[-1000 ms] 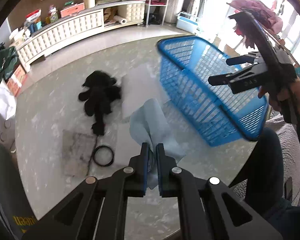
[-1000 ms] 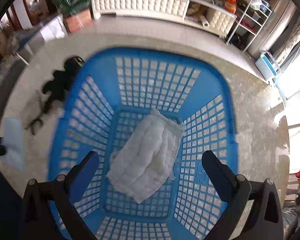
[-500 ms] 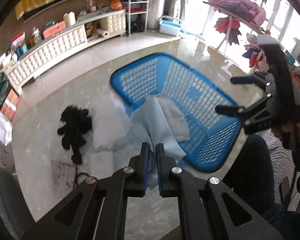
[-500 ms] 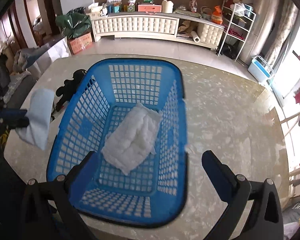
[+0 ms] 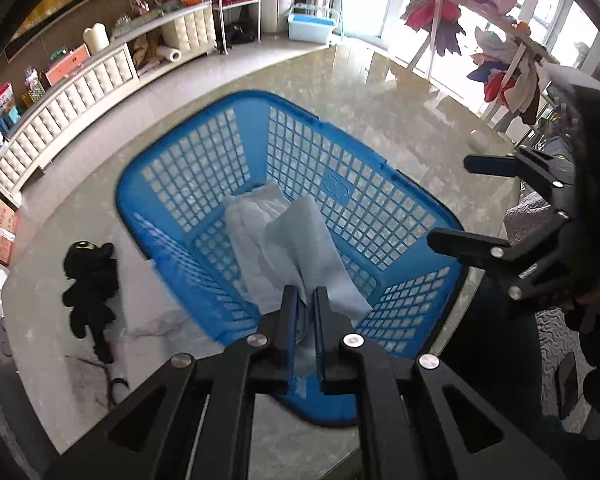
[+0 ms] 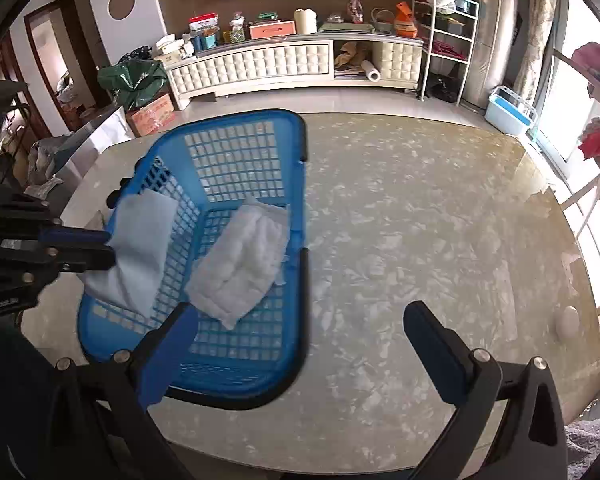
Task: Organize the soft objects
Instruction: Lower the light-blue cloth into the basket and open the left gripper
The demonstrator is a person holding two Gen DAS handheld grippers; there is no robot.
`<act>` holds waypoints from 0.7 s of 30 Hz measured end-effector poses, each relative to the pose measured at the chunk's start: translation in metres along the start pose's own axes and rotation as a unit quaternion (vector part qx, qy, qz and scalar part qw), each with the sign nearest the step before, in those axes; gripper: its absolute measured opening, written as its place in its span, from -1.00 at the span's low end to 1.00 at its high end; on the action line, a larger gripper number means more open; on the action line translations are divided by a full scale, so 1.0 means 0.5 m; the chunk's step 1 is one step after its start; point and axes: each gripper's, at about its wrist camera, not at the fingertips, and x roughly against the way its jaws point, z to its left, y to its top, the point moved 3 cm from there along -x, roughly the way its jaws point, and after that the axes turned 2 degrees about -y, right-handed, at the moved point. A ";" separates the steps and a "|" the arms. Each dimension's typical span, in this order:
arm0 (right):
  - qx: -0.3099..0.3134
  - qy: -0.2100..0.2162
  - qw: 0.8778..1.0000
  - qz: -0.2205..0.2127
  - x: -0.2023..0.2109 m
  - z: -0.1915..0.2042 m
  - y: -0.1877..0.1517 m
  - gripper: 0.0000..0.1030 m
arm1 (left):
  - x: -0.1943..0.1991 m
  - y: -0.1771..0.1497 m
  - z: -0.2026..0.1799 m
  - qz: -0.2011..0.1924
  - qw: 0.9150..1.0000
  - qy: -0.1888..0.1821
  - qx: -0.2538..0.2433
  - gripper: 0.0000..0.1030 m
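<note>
The left gripper (image 5: 303, 300), jaws clamped on a light blue cloth (image 5: 300, 236), holds it over the blue laundry basket (image 5: 204, 168) on the marble desk (image 6: 420, 220); a white quilted pad (image 6: 244, 256) lies on the basket's floor; the right gripper (image 6: 300, 328) hangs beside the basket, jaws wide and empty; a black plush toy (image 5: 90, 284) lies on the desk just outside the basket.

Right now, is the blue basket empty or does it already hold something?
Not empty. The blue basket holds a white quilted cloth on its floor; a light blue cloth hangs over it, pinched in the left gripper.
</note>
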 end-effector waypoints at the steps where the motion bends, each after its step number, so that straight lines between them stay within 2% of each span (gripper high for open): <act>1: -0.002 0.000 1.000 -0.001 0.000 -0.006 -0.003 1.00 | -0.011 0.003 -0.003 0.005 1.000 0.000 0.001 -0.88; 8: -0.003 -0.015 1.000 -0.001 -0.022 -0.028 -0.013 1.00 | -0.090 0.022 -0.023 0.033 0.999 -0.001 -0.004 -0.88; 13: -0.016 -0.006 1.000 -0.001 -0.033 -0.049 -0.019 1.00 | -0.147 0.018 -0.020 0.059 0.998 -0.002 0.000 -0.88; 21: -0.021 0.001 1.000 0.008 -0.054 -0.061 -0.020 1.00 | -0.166 0.031 -0.023 0.081 0.997 0.000 -0.013 -0.87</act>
